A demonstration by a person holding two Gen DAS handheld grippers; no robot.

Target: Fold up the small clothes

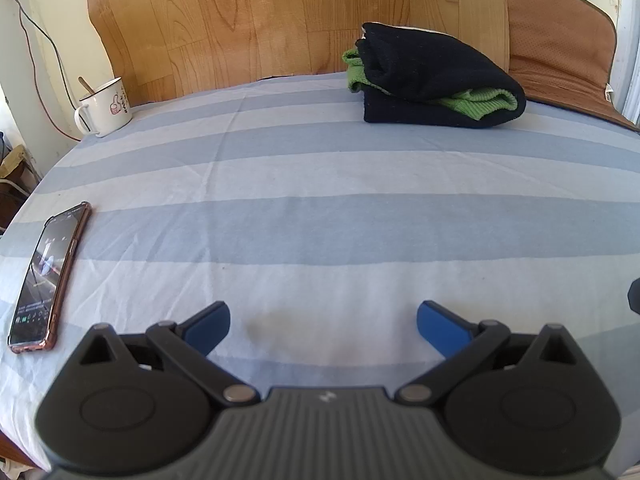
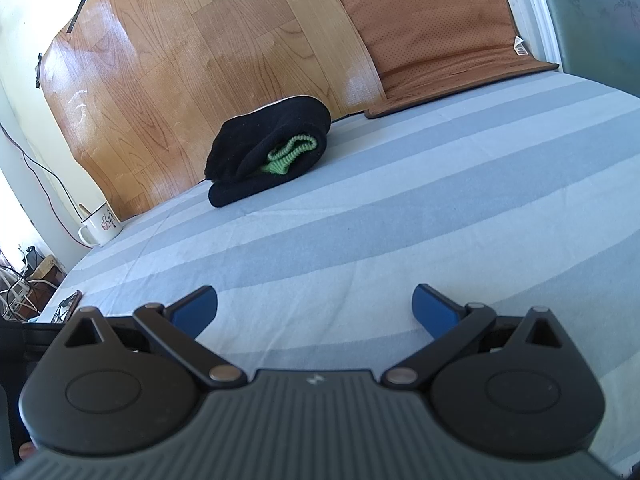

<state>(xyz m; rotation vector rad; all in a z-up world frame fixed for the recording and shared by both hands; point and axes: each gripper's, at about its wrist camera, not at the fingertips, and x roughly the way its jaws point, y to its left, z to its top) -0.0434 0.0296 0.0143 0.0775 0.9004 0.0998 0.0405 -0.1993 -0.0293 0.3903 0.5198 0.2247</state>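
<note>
On the far left of the striped bed sheet point(image 1: 320, 184), a phone point(image 1: 48, 276) is seen lying flat, with a white mug point(image 1: 106, 106) set further back by the wood-grain board point(image 1: 260, 16). Nearer the middle, the left gripper point(image 1: 323, 326) is held low over bare sheet, released and empty. Toward the right, a folded black garment point(image 1: 432, 76) wrapped around green knit point(image 1: 484, 102) is laid near the board, well apart from both grippers. The right gripper point(image 2: 315, 312) is likewise spread wide, grasping nothing. A brown cushion point(image 2: 432, 32) is propped furthest right.
</note>
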